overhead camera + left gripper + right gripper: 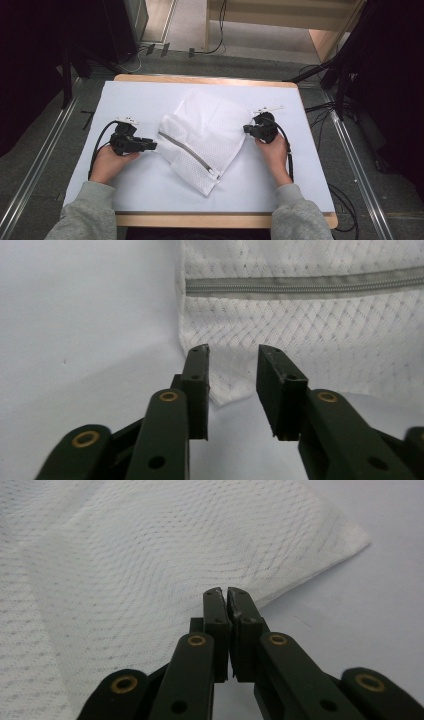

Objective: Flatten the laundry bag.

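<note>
Claws (pixel 150 145) flanking zipped mesh bag (pixel 202 142)

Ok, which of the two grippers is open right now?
The left gripper: its jaws stand apart, framing the corner of the white mesh laundry bag below the grey zipper. The right gripper has its jaws pressed together at the bag's edge.

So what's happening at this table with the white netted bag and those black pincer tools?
A person sits at the table holding a hand-held claw in each hand, working on a white mesh laundry bag with a grey zipper. The left claw is open, its jaws on either side of the bag's corner near the zipper end. The right claw is shut at the bag's opposite edge; whether it pinches any fabric is hard to tell. The bag lies flat on the white table cover.
</note>
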